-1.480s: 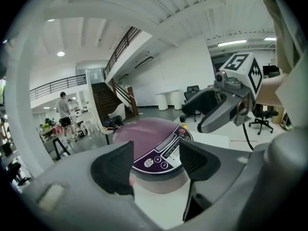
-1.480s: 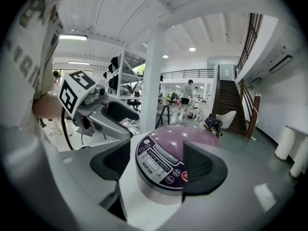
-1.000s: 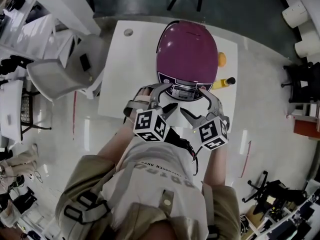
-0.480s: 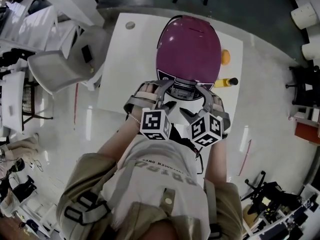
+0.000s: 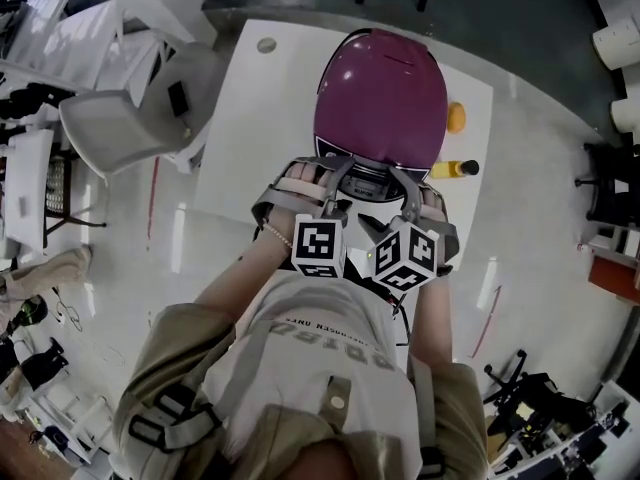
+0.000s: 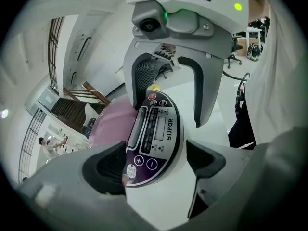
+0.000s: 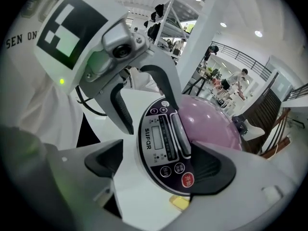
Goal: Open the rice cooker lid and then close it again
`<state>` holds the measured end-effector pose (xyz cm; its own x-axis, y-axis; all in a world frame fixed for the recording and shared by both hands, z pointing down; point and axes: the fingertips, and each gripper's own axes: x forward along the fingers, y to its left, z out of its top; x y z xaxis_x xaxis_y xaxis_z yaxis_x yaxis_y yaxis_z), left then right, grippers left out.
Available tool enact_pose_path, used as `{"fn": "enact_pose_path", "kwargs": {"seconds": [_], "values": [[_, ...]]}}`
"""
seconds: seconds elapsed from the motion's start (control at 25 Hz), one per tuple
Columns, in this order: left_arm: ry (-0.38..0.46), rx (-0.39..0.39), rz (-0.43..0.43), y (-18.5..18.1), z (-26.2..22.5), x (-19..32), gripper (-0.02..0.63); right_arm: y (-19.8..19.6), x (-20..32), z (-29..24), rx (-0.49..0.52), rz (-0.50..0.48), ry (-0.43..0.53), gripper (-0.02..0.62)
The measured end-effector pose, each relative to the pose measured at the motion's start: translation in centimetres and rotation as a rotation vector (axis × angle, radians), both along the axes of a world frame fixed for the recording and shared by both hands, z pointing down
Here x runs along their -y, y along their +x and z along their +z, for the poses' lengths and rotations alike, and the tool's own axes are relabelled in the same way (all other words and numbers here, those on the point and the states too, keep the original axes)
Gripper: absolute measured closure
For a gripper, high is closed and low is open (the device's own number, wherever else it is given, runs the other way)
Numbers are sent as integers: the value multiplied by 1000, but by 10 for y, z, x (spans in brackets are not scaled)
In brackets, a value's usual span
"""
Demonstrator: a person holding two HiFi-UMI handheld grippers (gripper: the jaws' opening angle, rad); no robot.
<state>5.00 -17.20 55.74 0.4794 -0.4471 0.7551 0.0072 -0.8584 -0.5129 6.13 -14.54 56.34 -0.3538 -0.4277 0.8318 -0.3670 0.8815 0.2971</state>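
A rice cooker with a purple domed lid (image 5: 380,93) stands on the white table (image 5: 255,138), lid down. Its dark control panel (image 5: 365,180) faces me. My left gripper (image 5: 330,183) and right gripper (image 5: 405,188) hang side by side just in front of that panel. Both have just been opening their jaws. In the left gripper view the panel (image 6: 156,134) lies between the spread jaws of the left gripper (image 6: 154,165), and the pads do not press on it. The right gripper (image 7: 159,165) straddles the panel (image 7: 163,143) the same way, with the lid (image 7: 207,119) beyond.
An orange ball (image 5: 455,118) and a yellow bottle with a black cap (image 5: 452,169) lie right of the cooker. A grey chair (image 5: 130,128) stands left of the table. The table's near edge is under my hands. Shelves and gear line the room's sides.
Both grippers have drawn closer together and sunk a little toward the control panel, rolling as they went. Their jaws stand wider than before. The lid stays down.
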Motion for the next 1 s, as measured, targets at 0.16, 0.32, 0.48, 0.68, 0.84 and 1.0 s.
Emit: {"fn": "enact_pose_path", "kwargs": {"seconds": [0.16, 0.32, 0.48, 0.68, 0.84, 1.0], "values": [[5, 31, 8, 3, 5, -1, 191, 0, -1, 3, -7, -12, -4, 179], [11, 62, 14, 2, 10, 2, 184, 0, 2, 4, -14, -18, -7, 178], [22, 78, 19, 0, 11, 2, 181, -1, 2, 3, -19, -22, -6, 178], [37, 103, 26, -1, 13, 3, 181, -2, 1, 5, -23, -22, -5, 169], [50, 113, 28, -1, 15, 4, 181, -2, 2, 6, -23, -22, 2, 170], [52, 128, 31, 0, 15, 5, 181, -1, 2, 7, -29, -25, 2, 170]]}}
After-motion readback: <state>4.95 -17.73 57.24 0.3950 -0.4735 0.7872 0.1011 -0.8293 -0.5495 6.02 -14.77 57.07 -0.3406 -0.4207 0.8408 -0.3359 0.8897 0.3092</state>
